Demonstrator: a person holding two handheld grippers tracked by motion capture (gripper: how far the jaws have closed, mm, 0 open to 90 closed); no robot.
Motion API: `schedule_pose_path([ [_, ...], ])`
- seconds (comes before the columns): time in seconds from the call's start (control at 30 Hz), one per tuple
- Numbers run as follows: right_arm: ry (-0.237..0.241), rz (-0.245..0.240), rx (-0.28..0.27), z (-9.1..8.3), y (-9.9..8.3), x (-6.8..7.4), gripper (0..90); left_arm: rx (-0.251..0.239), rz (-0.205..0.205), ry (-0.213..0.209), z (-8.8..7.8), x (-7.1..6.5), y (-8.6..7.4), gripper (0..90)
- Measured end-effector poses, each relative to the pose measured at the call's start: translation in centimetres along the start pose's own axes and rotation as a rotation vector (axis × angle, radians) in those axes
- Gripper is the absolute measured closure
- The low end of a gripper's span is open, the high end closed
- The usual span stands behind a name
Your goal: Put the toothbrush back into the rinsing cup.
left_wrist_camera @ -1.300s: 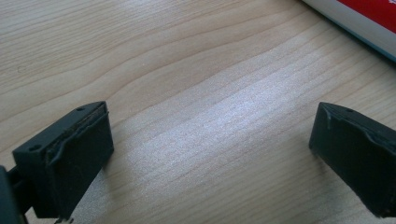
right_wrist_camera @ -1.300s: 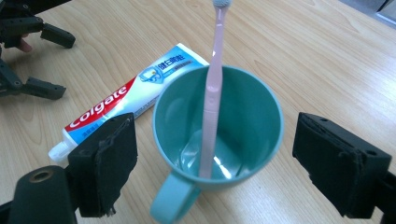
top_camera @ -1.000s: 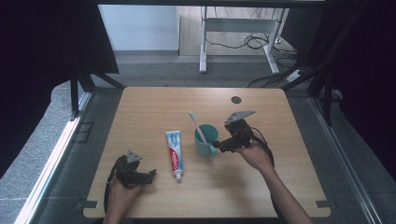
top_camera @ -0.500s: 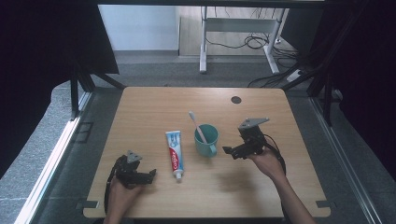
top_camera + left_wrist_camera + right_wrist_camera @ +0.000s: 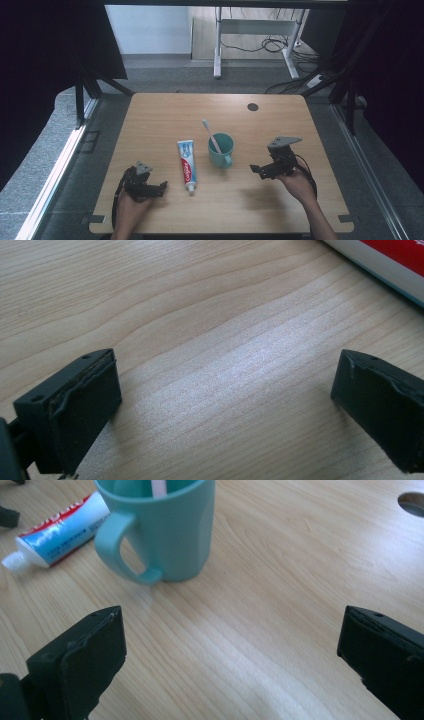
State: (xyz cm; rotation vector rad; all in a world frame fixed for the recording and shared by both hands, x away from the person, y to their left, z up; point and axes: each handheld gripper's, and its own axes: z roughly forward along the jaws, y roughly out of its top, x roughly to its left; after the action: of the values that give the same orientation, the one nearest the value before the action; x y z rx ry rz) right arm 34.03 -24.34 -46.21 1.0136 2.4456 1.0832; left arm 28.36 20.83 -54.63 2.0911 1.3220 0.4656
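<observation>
A teal cup (image 5: pixel 220 149) stands mid-table with a white toothbrush (image 5: pixel 210 134) leaning in it. Just left of it lies a toothpaste tube (image 5: pixel 186 159), cap toward me. My right gripper (image 5: pixel 257 171) hovers to the right of the cup, apart from it. Its jaws have just been opening and now stand open, with only bare wood between them (image 5: pixel 230 650). In the right gripper view the cup (image 5: pixel 165 530) and the tube (image 5: pixel 60 532) lie ahead. My left gripper (image 5: pixel 161 186) rests open near the front left, its jaws (image 5: pixel 225 405) over bare wood, the tube's edge (image 5: pixel 390 255) just beyond.
The wooden table (image 5: pixel 300 120) has a round cable hole (image 5: pixel 252 106) at the back right. Black frame struts flank both sides. Behind the table on the floor stand a desk leg (image 5: pixel 217 45) and loose cables.
My right gripper has drawn away from the cup, to the right and toward the front edge, sinking a little. The left gripper has stayed put.
</observation>
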Motion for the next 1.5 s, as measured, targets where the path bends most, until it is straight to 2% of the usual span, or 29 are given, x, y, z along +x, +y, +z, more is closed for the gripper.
schedule_pose_path([
  [0.27,-0.045,-0.016,0.021,-0.4,-2.2,-0.3,0.0,0.001,0.001,0.000,0.0,0.0,0.0,0.0],
  [0.87,-0.067,0.051,0.023,-0.1,-7.4,-0.8,0.0,0.001,0.004,-0.004,0.0,0.0,0.0,0.0],
  [1.07,-0.069,0.051,0.038,0.3,-8.4,-0.8,0.0,0.001,0.005,-0.005,0.0,0.0,0.0,0.0],
  [1.3,-0.081,0.026,0.072,1.1,-9.7,-0.7,0.0,0.002,0.006,-0.005,0.0,0.0,0.0,0.0],
  [1.37,-0.071,0.036,0.046,1.1,-10.0,-0.8,0.0,0.002,0.006,-0.005,0.0,0.0,0.0,0.0],
  [1.5,-0.073,0.033,0.044,1.1,-10.1,-0.8,0.0,0.002,0.006,-0.006,0.0,0.0,0.0,0.0],
])
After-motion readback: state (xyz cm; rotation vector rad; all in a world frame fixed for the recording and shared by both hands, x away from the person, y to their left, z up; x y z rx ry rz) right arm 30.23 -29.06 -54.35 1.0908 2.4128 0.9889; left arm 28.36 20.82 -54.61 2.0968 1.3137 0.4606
